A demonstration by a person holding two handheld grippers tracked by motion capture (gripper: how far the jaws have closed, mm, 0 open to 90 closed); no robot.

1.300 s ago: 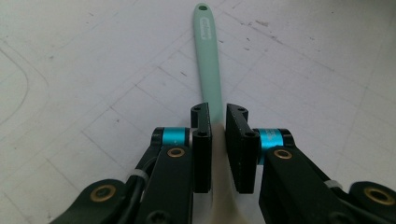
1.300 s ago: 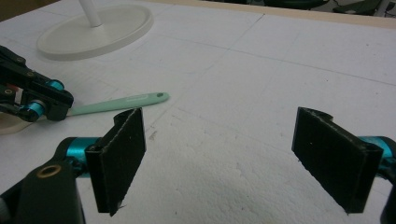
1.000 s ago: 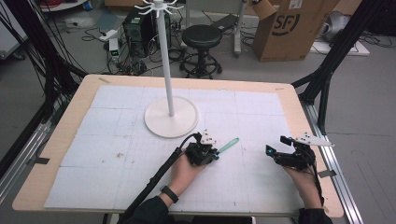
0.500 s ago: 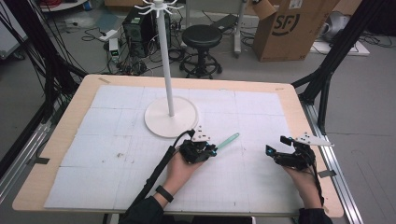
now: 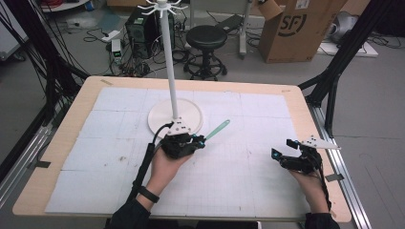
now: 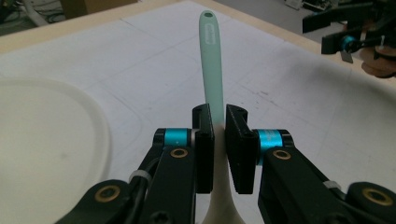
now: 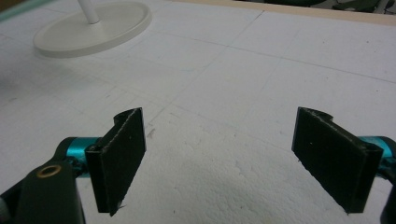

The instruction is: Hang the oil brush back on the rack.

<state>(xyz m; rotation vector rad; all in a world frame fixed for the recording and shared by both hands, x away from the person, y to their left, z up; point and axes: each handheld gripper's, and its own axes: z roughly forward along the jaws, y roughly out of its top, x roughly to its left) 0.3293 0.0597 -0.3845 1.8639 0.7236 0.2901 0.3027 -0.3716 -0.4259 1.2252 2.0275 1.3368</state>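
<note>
Left side first: round white stand base (image 5: 165, 116) with thin pole (image 5: 168, 62) going up to a hook crown (image 5: 161, 6). The base sits just left of the left gripper's jaws, edge of it showing in the left gripper view (image 6: 56, 140).

Left gripper (image 5: 200, 140) is clamped on a mint-green spatula (image 5: 217, 130). In the left gripper view the two black jaws stand nearly closed, pinching the handle (image 6: 212, 65) where green meets the cream part lower down. Handle sticks straight out ahead of the jaws, hang hole at the far tip. Looks lifted off the table, can't be fully sure of clearance. Grip sits low on the tool, so the long end is free out front.

Likely step: carry the spatula to the stand and hang it by the tip hole on a hook up top. To do it well, judging from this: keep the pinch firm, since a narrow smooth handle could swivel between the pads; tilt the wrist so the holed tip points up toward the crown; approach from beside the pole, not through it; line hole and hook before pushing on. Release only once the hook carries it.

Right side: right gripper (image 5: 282, 151) near the table's right edge, well apart from the spatula. Its jaws (image 7: 219, 163) stand wide apart, nothing between them, bare white mat (image 7: 224, 84) ahead. Best kept clear, or ready to steady the base if the pole wobbles.
</note>
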